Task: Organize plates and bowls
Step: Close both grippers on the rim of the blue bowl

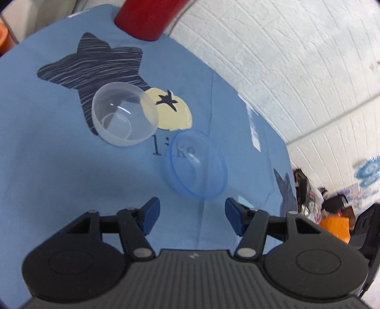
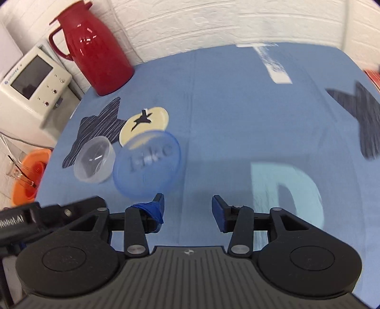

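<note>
A clear plastic bowl (image 1: 124, 114) rests on the blue tablecloth (image 1: 59, 166), over a dark star print. Just right of it lies a shallow clear blue plate (image 1: 196, 164), over the printed word "like". My left gripper (image 1: 191, 214) is open, its blue pads just short of the plate's near rim, nothing between them. In the right wrist view the blue plate (image 2: 147, 164) and the clear bowl (image 2: 95, 160) sit side by side, ahead and left of my right gripper (image 2: 187, 209). That gripper is open and empty, its left pad close to the plate's near edge.
A red thermos jug (image 2: 95, 47) stands at the far left of the table by the white brick wall (image 2: 213, 21). A beige machine with a screen (image 2: 30, 78) and an orange container (image 2: 28, 176) sit off the table's left edge. The table's right edge (image 1: 285, 152) drops to a cluttered room.
</note>
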A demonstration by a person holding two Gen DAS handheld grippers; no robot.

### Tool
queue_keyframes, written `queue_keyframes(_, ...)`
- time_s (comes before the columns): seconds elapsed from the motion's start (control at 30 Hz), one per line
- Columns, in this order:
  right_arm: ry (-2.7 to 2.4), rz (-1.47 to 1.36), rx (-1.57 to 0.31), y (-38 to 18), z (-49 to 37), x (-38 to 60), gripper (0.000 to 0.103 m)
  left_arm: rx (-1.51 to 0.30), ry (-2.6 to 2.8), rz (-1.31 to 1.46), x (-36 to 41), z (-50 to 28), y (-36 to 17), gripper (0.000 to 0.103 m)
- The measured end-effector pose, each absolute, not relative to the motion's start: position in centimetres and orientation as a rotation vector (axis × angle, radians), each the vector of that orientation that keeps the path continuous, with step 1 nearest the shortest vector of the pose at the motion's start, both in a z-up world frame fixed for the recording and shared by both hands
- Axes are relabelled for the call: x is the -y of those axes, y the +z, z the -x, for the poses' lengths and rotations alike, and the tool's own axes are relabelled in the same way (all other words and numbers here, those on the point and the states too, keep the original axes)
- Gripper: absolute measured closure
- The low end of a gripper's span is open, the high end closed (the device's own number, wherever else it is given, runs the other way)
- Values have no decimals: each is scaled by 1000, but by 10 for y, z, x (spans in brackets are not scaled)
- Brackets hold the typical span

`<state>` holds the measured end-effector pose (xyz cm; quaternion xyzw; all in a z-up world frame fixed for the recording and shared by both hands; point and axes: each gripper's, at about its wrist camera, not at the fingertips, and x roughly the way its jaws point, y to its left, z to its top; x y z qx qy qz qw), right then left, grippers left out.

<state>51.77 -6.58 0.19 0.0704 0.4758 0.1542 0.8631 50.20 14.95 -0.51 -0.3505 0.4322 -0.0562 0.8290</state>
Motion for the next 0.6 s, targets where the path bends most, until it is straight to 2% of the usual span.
queue_keyframes(0.17,337,-64,-998,-11,-557,42,74,-922,-61,741,-152,-530,-20,47)
queue_keyframes(0.2,334,-52,-1003,-15,-562,39,74,-924,-71,744,-151,-533,-23,56)
queue_keyframes(0.37,376,-79,-1020,-29,-571,34,74,-956,-47,707,-143,-544,-35,61)
queue_keyframes(0.43,407,-127,-1005,-32,-572,39,76,-976,-37,701,-144,-549,-42,72)
queue_keyframes(0.47,415,-140,-994,-33,-571,41,79,-979,-42,692,-144,-551,-44,93)
queue_keyframes(0.5,417,-148,-981,-32,-569,42,80,-990,-46,675,-144,-554,-45,102)
queue_keyframes(0.6,447,-179,-981,-32,-564,41,83,-980,-74,654,-145,-552,-44,103)
